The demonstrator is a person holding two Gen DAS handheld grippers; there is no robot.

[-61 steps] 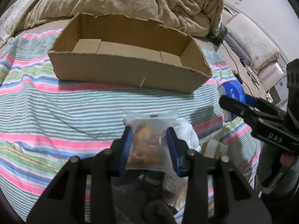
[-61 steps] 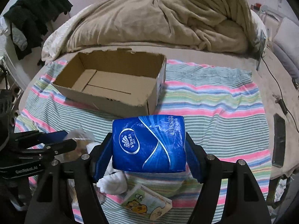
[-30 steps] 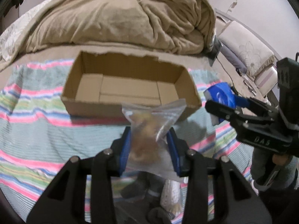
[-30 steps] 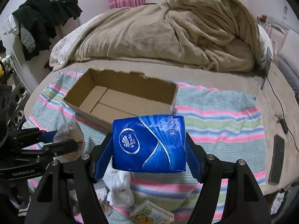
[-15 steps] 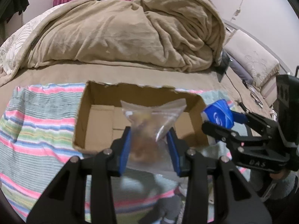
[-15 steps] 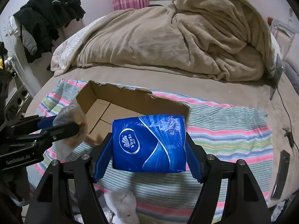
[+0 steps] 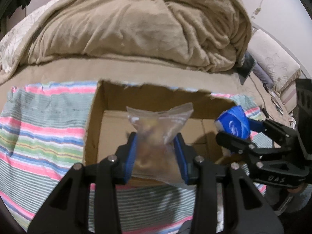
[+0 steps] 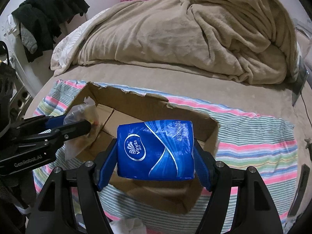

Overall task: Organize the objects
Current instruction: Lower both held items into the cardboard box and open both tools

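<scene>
Both tools have risen over the cardboard box (image 8: 148, 105), gripping bag (image 7: 158, 136) and tissue pack (image 8: 156, 150)

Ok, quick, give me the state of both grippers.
Left gripper: shut on the clear bag, held over the box.
Right gripper: shut on the tissue pack, also over the box.

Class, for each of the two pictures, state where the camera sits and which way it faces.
Left wrist: on the left tool, facing the cardboard box and bed; its fingers clamp a clear bag.
Right wrist: on the right tool, facing the same way, gripping a blue tissue pack.
Shared: box, striped cloth, beige blanket, each other's tool.
</scene>
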